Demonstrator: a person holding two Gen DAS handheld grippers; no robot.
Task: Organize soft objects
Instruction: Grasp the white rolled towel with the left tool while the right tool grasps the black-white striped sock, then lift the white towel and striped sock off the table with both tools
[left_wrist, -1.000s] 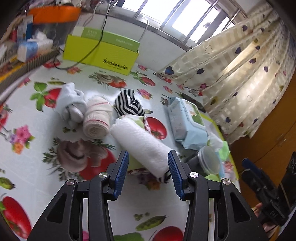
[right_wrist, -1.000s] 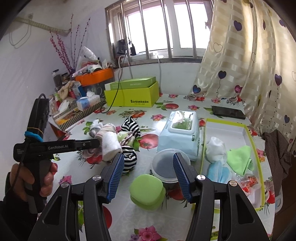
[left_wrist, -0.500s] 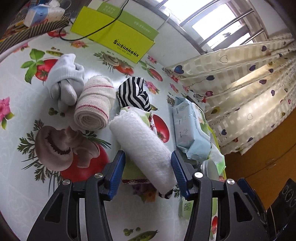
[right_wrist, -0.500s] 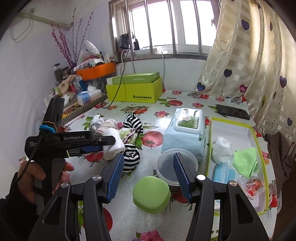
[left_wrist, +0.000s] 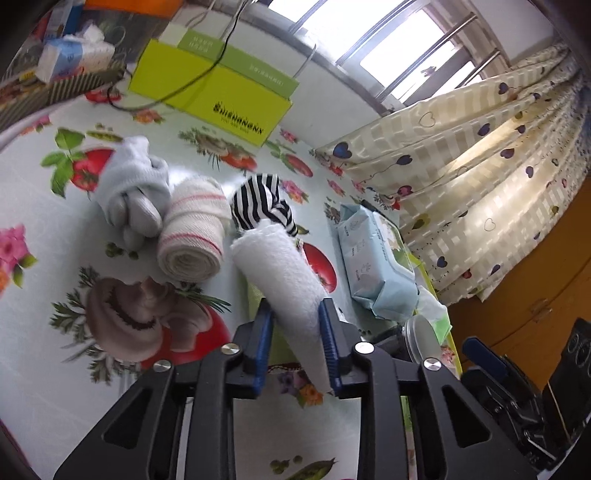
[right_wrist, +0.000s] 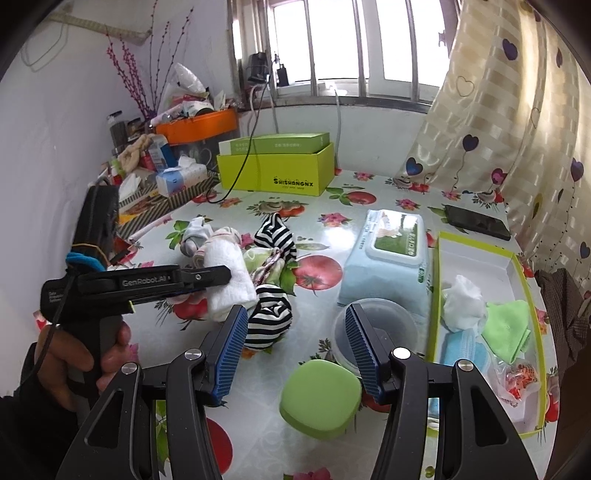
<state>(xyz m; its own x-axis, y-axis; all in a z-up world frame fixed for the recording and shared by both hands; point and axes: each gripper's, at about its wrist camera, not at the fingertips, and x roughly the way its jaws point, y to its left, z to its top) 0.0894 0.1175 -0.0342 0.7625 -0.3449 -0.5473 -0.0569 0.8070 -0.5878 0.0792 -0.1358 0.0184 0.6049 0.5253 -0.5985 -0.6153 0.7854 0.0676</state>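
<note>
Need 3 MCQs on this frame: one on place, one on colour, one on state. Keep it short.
1. Where is the white roll?
A. in the tray
B. between the left gripper's jaws
C. on the wipes pack

2. What colour is the lid below the right gripper?
A. orange
B. blue
C. green

3. How do the right gripper's jaws stand?
A. open, nothing between them
B. shut on a sock
C. shut on the lid

Key:
1 B: the blue pads press both sides of the roll, the jaws having just closed on it.
2 C: the rounded square lid on the table is light green.
3 A: the pads stand apart with only table behind.
</note>
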